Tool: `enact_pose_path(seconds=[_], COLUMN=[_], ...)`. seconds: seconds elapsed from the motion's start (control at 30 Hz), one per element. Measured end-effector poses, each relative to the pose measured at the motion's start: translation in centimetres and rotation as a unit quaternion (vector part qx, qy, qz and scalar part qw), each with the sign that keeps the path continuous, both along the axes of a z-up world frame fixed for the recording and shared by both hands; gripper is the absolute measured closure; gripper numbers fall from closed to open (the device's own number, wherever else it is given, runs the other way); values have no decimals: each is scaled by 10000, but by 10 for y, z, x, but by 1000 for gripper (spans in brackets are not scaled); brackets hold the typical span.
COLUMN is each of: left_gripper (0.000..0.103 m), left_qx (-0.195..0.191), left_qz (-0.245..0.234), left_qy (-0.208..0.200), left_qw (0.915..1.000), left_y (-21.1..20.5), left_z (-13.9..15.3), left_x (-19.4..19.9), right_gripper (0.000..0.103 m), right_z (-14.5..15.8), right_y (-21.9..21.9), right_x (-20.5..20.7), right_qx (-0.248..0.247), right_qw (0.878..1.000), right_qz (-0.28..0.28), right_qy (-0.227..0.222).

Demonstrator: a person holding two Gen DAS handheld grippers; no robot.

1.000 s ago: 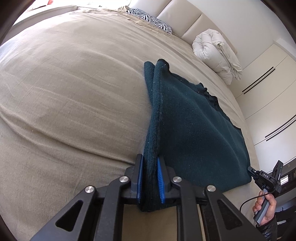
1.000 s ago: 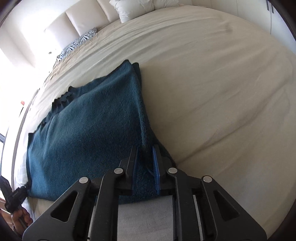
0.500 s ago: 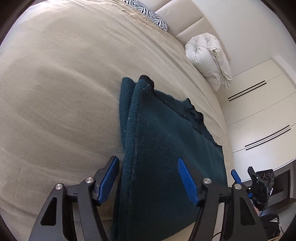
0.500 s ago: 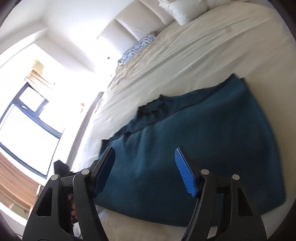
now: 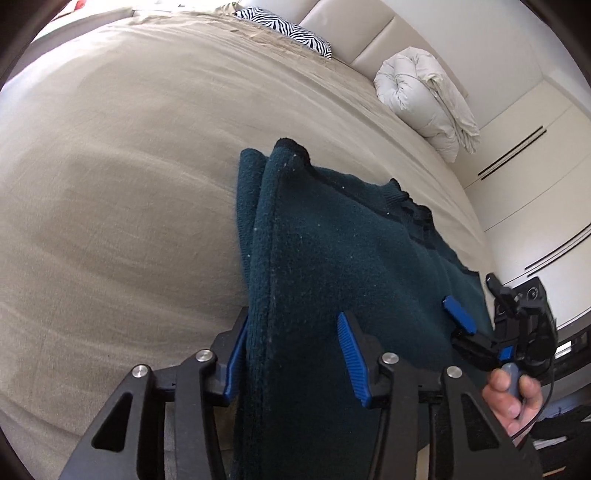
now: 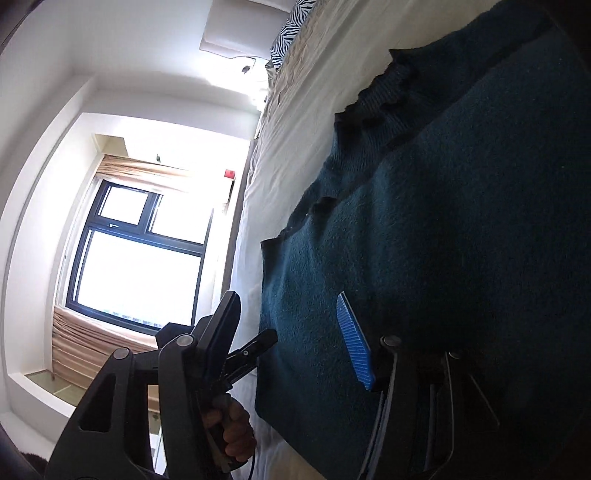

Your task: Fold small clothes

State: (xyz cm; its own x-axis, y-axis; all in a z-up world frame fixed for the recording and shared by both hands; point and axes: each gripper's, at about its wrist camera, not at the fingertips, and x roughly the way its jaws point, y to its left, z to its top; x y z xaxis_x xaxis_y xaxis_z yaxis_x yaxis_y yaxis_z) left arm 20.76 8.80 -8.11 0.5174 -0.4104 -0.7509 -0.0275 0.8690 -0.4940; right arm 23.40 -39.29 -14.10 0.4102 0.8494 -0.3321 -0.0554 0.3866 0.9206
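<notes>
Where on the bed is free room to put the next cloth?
The beige cover left of the sweater lies bare up to the zebra pillow. The right side is crowded: sweater, white duvet, both grippers near the bed edge.

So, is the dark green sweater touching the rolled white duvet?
Apart. The left wrist view shows bare beige bedcover between the sweater and the duvet.

My left claw [image 5: 293, 354] is a black plastic frame with triangular cut-outs, silver round screw heads and ribbed blue pads [image 5: 352, 360], my right claw [image 6: 291, 339] is built the same, and a thin black cable [image 5: 540, 410] trails from the handle in my right hand [image 5: 515, 400].
</notes>
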Motion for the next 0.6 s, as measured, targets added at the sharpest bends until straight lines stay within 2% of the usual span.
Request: enact_pose_path(seconds=[0.1, 0.17, 0.23, 0.3, 0.37, 0.4, 0.47, 0.6], left_gripper=[53, 53, 53, 53, 52, 52, 51, 49], left_qx=[346, 428, 494, 568, 651, 680, 739, 851], left_qz=[-89, -100, -118, -136, -138, -133, -117, -122], left_qy=[-74, -96, -115, -144, -171, -183, -207, -237], left_qw=[9993, 9990, 9986, 9982, 9976, 9974, 9970, 9960], left_y=[-8, -10, -11, -11, -13, -14, -16, -22], left_z=[1, 2, 2, 1, 1, 1, 0, 0], left_x=[-1, -2, -1, -2, -2, -3, -3, -3], right_gripper=[53, 55, 56, 55, 53, 52, 51, 51], right_z=[9, 4, 1, 6, 15, 19, 26, 25], right_y=[-51, -95, -138, -173, -187, -184, -161, -56], right_x=[0, -3, -8, -25, -41, -47, -53, -58], right_qx=[-305, -171, -209, -110, -80, -145, -145, -178], right_qw=[9969, 9913, 9794, 9670, 9591, 9603, 9711, 9926], right_qz=[-705, -1300, -2004, -2543, -2828, -2787, -2377, -1184], right_qy=[-192, -67, 112, 71, 5, -50, -172, -218])
